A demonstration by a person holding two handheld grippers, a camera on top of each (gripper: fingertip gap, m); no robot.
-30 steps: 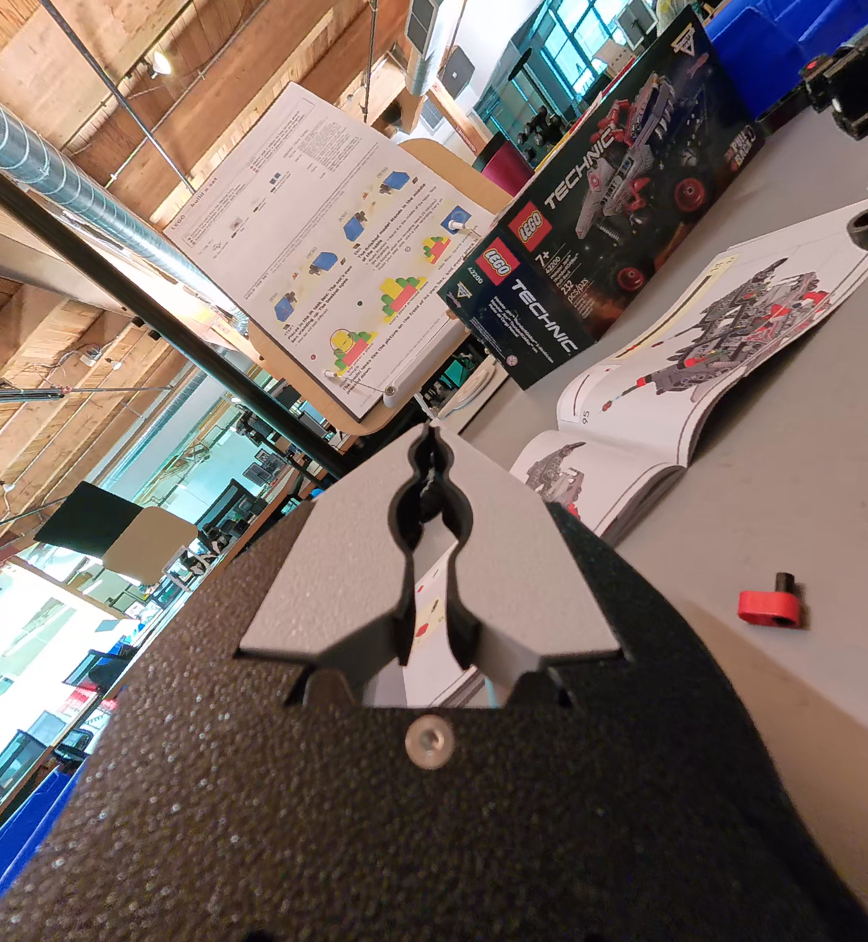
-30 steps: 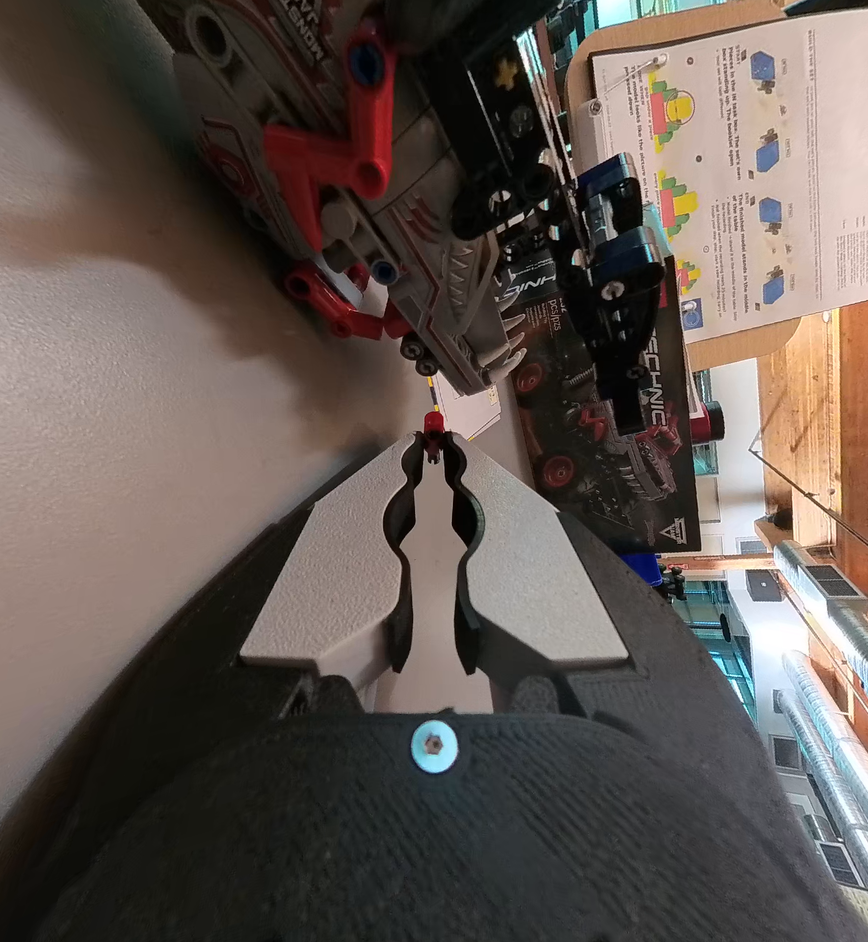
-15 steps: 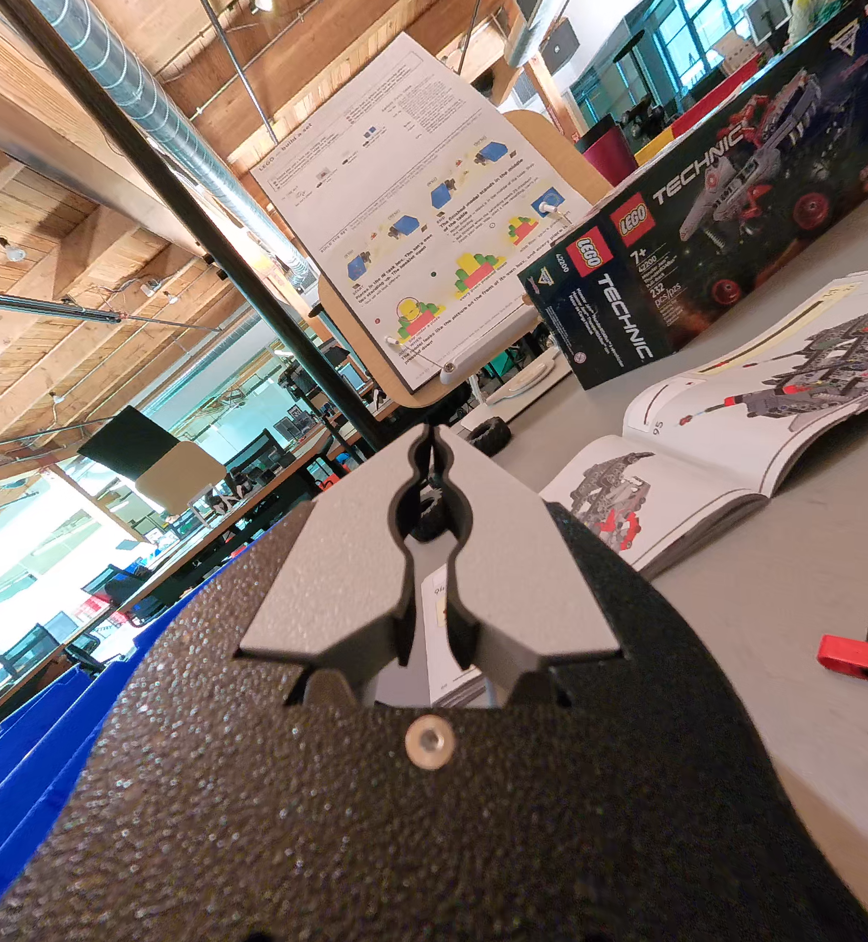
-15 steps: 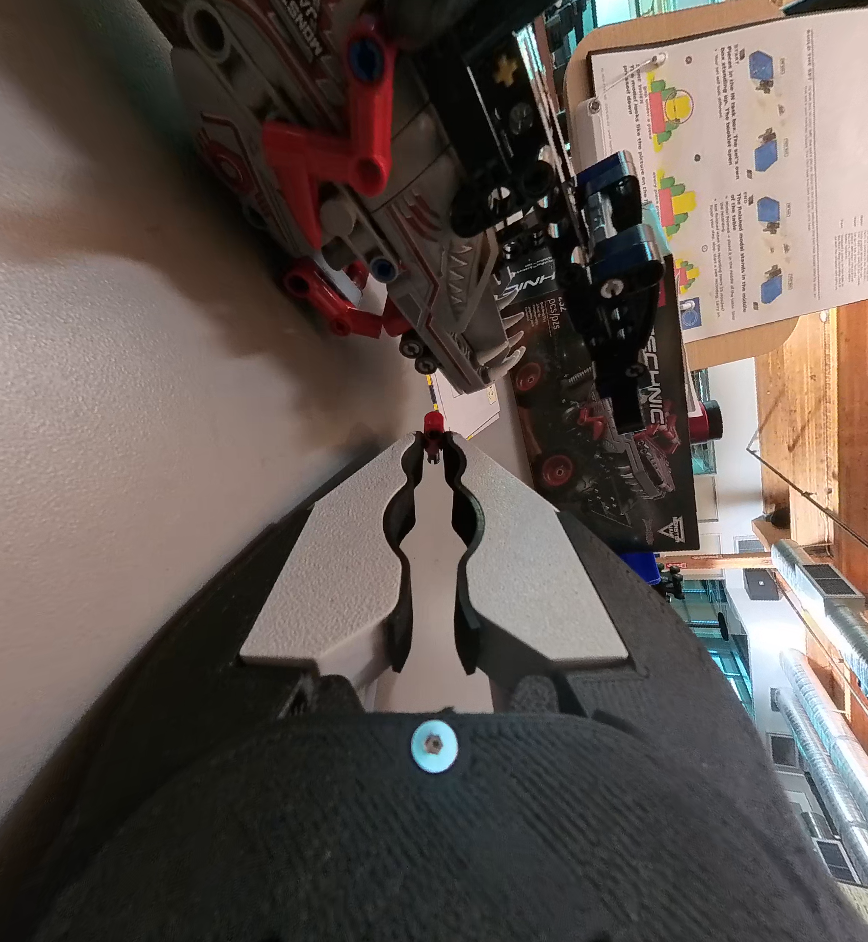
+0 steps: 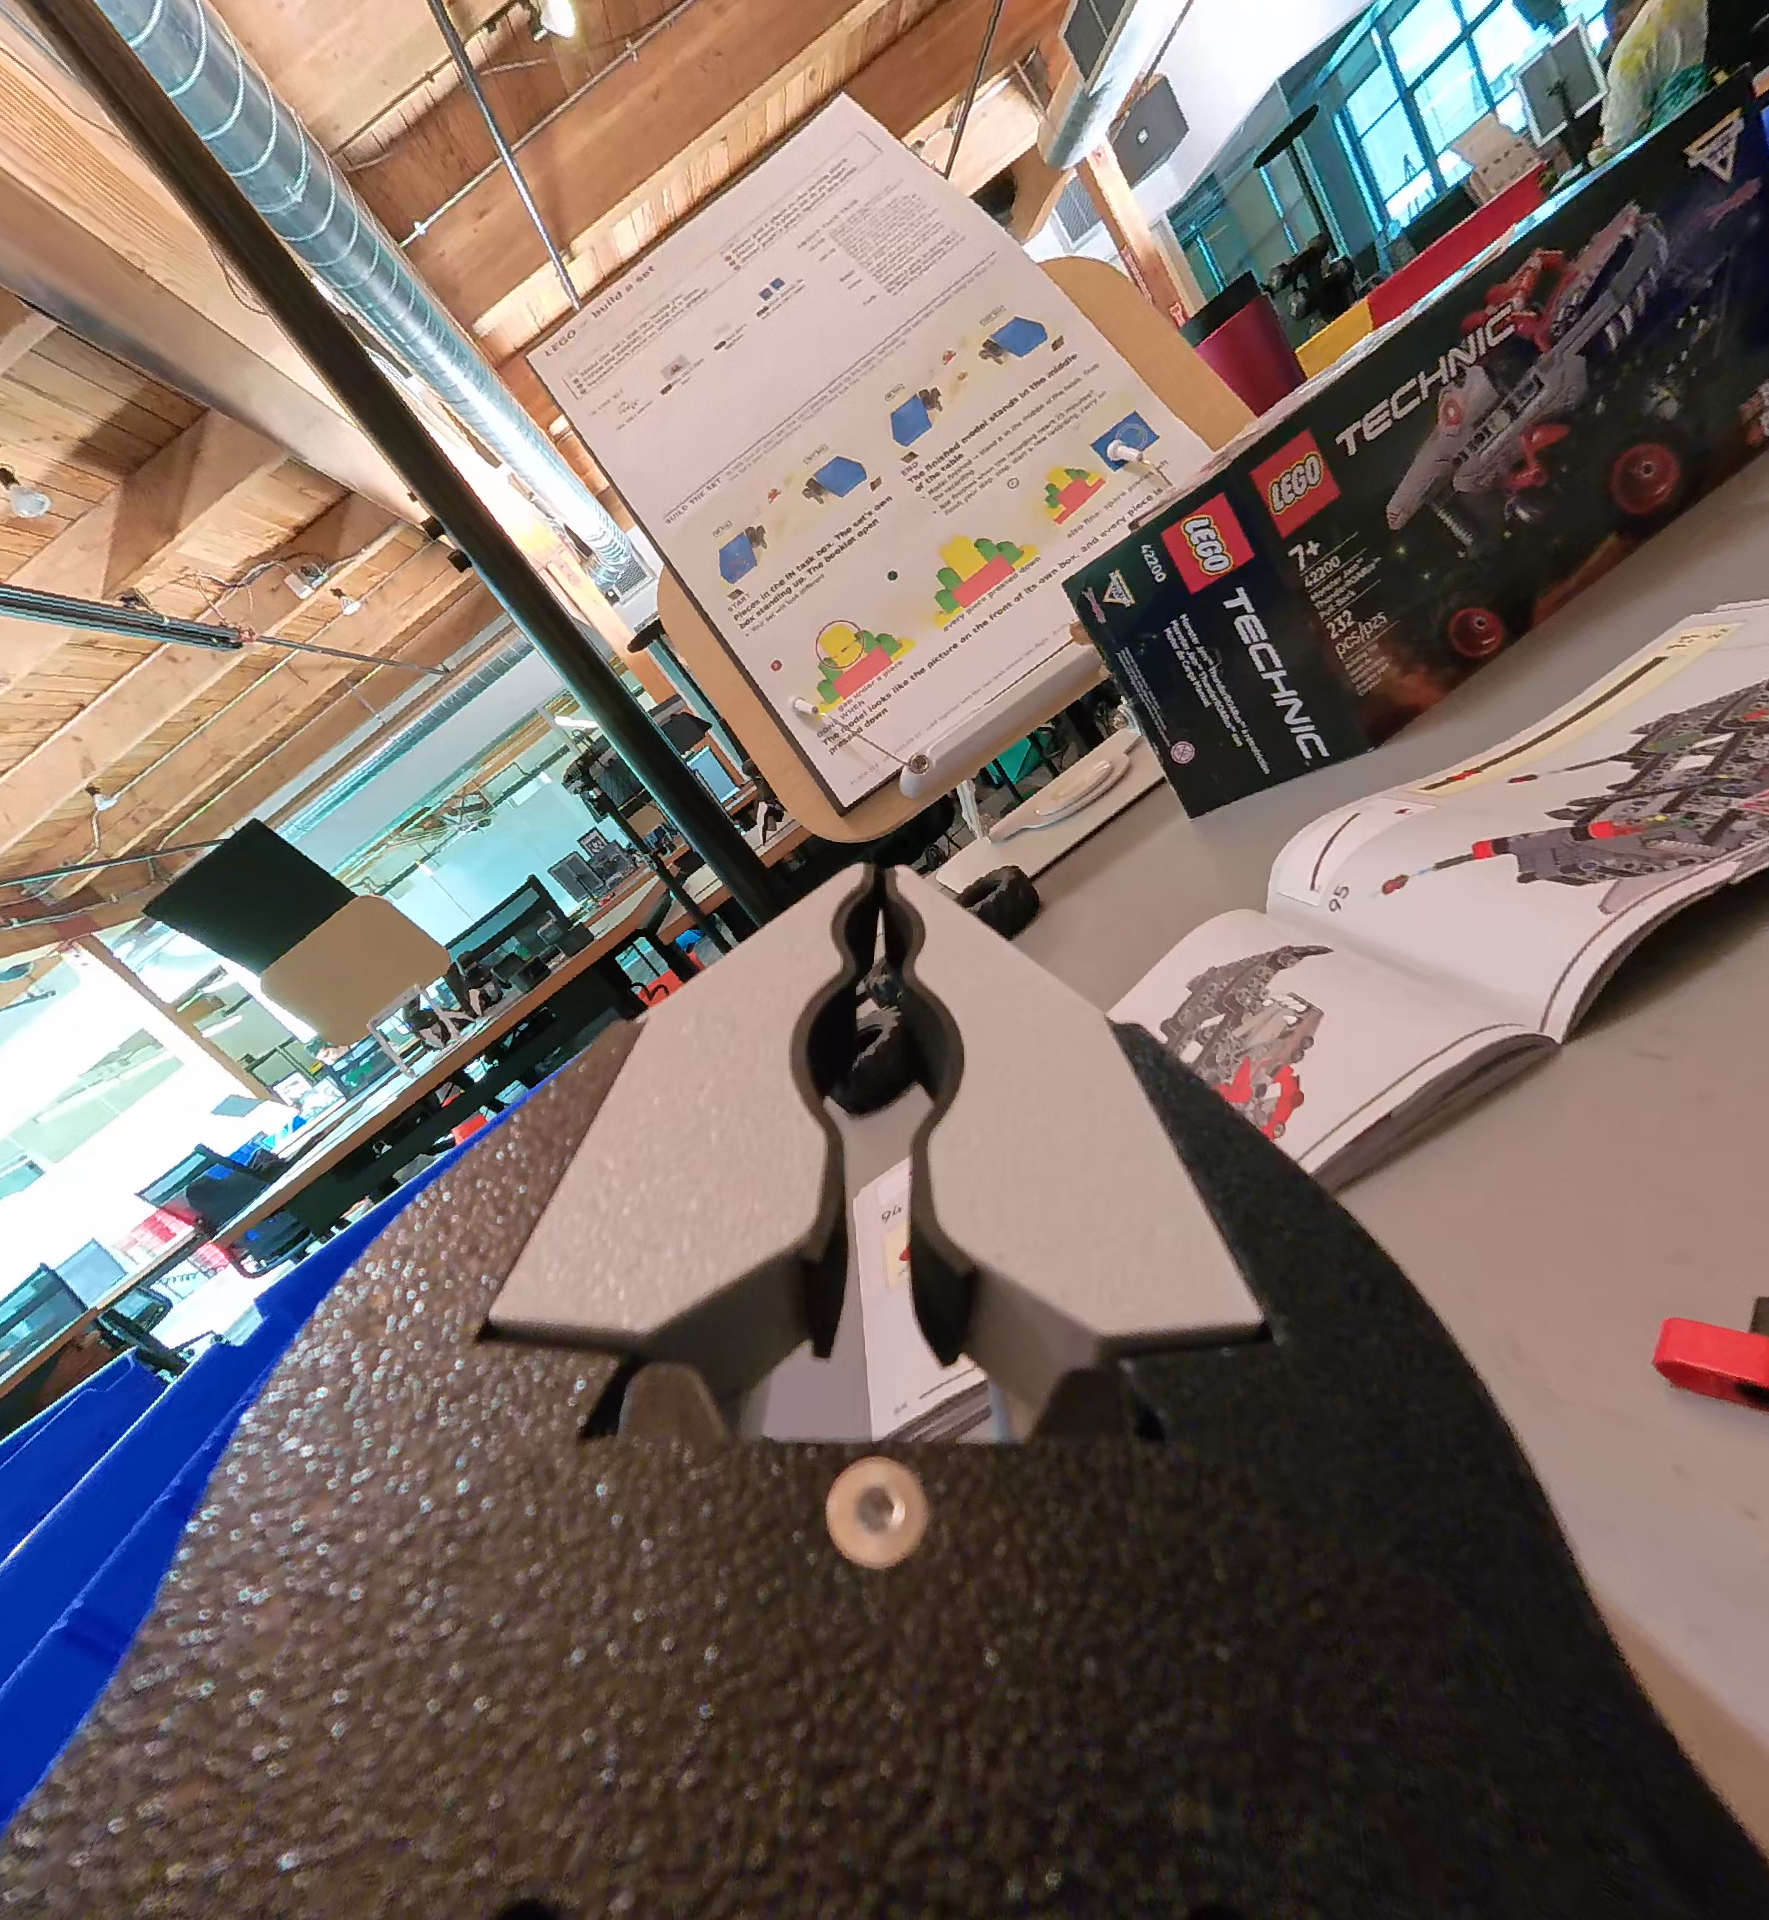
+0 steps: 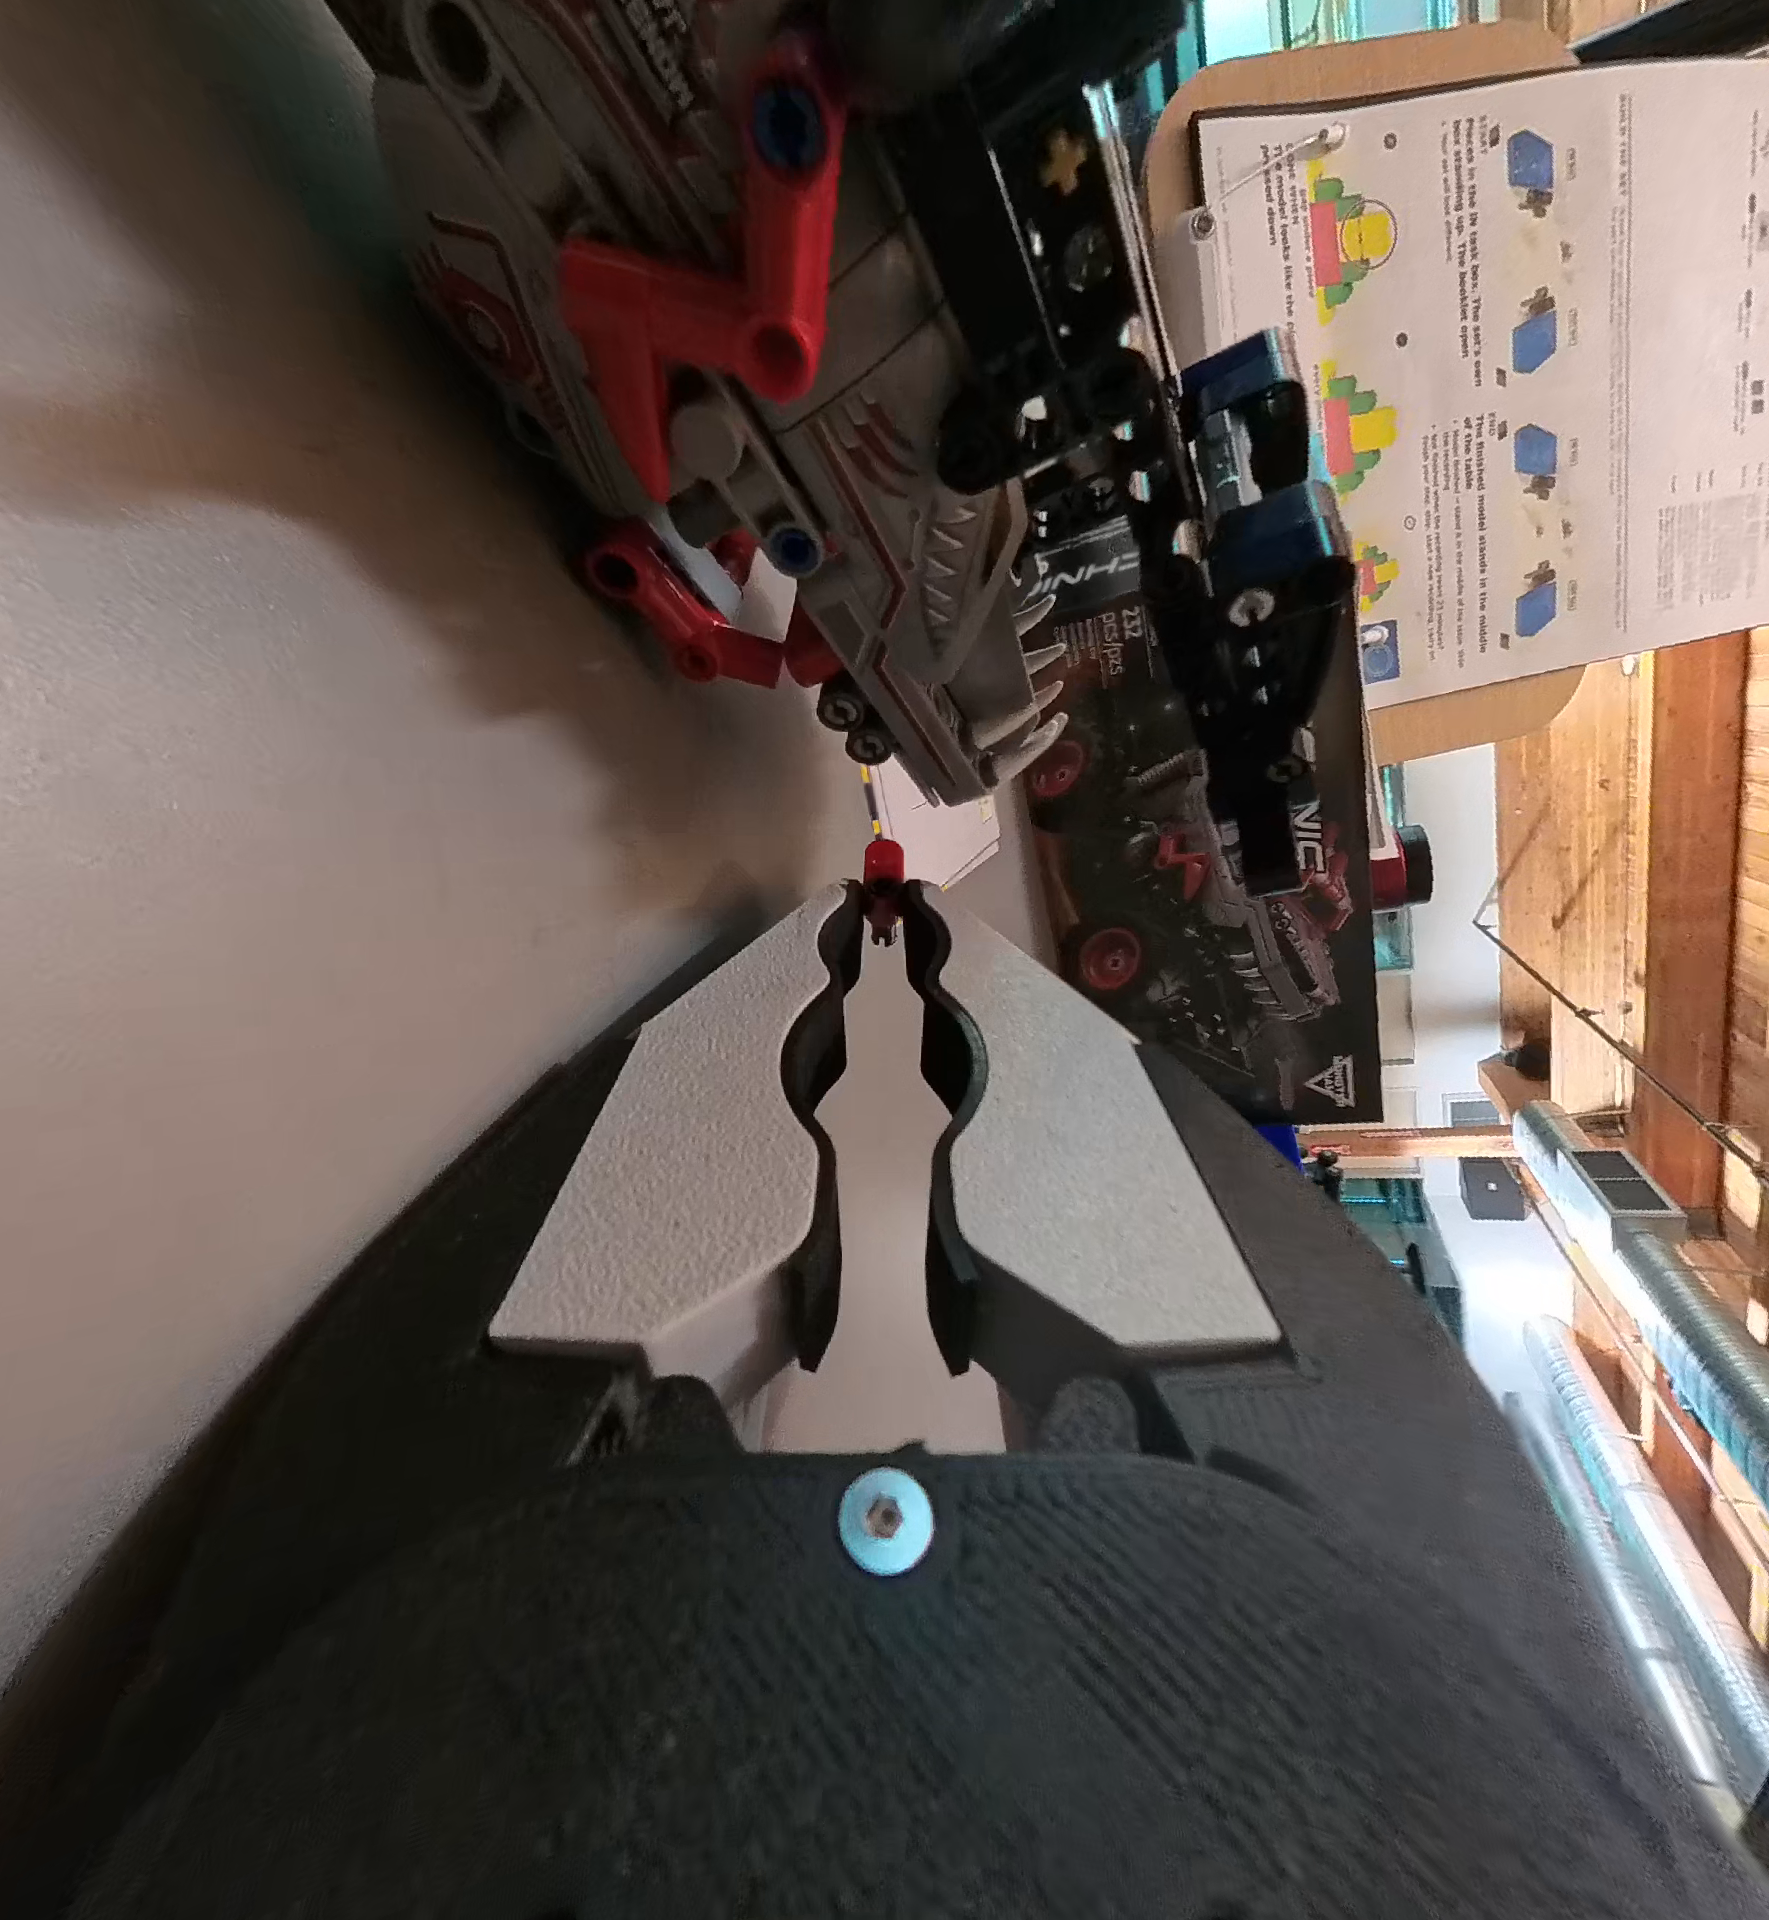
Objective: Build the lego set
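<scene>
Right gripper (image 6: 882, 902) pinched a small red pin (image 6: 880, 871) at its tips, near the part-built model (image 6: 755, 436) on the table (image 6: 184, 831). Left gripper (image 5: 880, 896) nearly closed, empty (seemingly). Judged step: seating the pin; next calls for fine alignment. Target hole unclear.

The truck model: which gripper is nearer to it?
Right. The right gripper, pinching a red pin, points at the truck model just ahead; the left gripper's view lacks it.
</scene>
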